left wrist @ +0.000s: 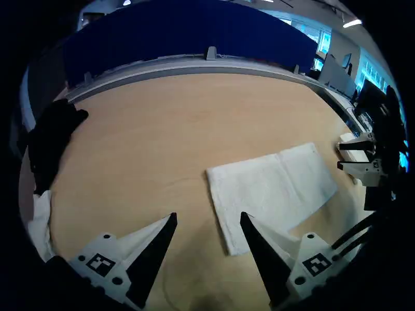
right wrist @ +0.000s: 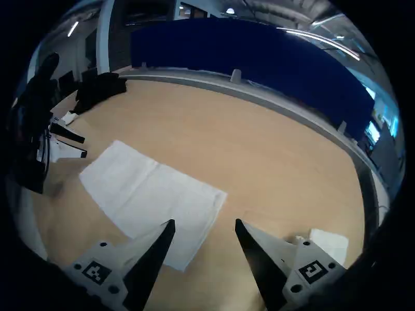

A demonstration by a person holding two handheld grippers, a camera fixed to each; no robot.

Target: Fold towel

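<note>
We are holding the left claw (left wrist: 207, 215) released, its two dark fingers standing well apart and gripping nothing. In the left gripper view we are looking along them at the pale wooden bench (left wrist: 155, 135), where the white towel (left wrist: 272, 189) is lying flat as a long rectangle with a faint crease running across it. The towel's near end is showing in the gap between the fingers, and one finger is crossing in front of that end; we cannot tell whether it is touching the cloth. Beyond the towel's far end, at the edge of this view, the right claw (left wrist: 360, 155) is pointing in toward the towel.

We are keeping the right claw released too. In the right gripper view its fingers are spread wide with nothing between them but bench and the edge of the towel's near end. From here the towel is stretching away toward the left claw, which is hovering just beside its far end.

A blue partition (right wrist: 259, 57) is running along the back of the bench. A black bundle (right wrist: 101, 88) is sitting at the far corner, well apart from the towel, a white cloth (left wrist: 41, 223) is hanging at the bench edge below it, and a small white pad (right wrist: 329, 243) is lying near the right claw.
</note>
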